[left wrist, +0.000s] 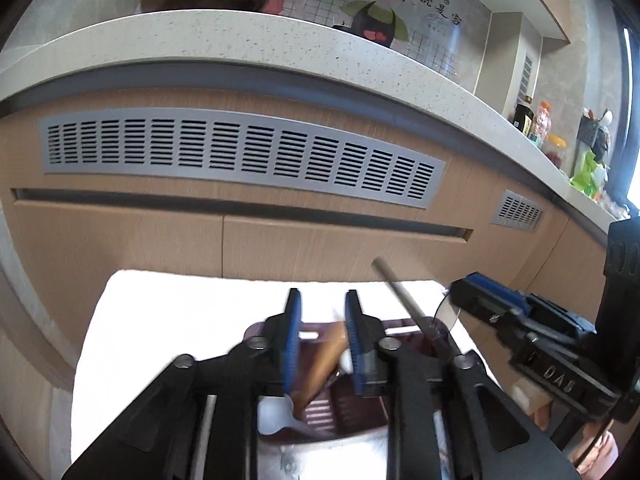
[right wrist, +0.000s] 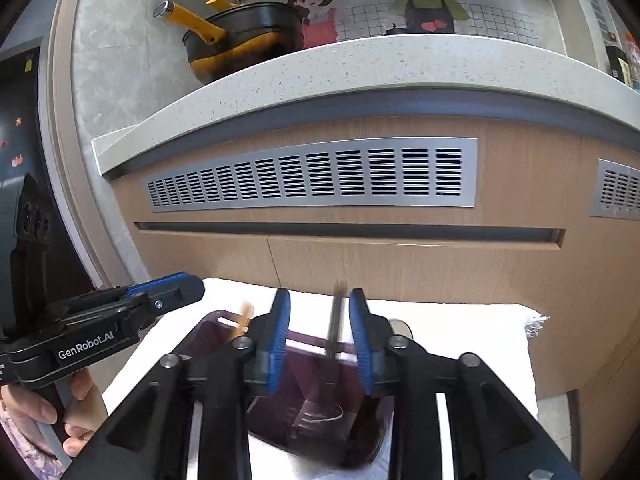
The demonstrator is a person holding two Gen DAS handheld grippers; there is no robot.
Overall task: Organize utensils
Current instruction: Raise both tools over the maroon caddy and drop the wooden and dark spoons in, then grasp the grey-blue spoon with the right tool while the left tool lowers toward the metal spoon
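Maroon tray (right wrist: pixel 224 322) sits near the white cloth's (right wrist: pixel 480 332) cabinet-side edge, under each released hand-held gripper (left wrist: pixel 323 340) (right wrist: pixel 320 340).

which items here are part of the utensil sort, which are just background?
Job:
- dark purple basket
- wooden-handled utensil
- grey metal handle
- white spoon
- left hand-held gripper, right hand-held gripper
- white towel under the basket

Lying about:
- black and yellow pot
- bottles and jars on the counter
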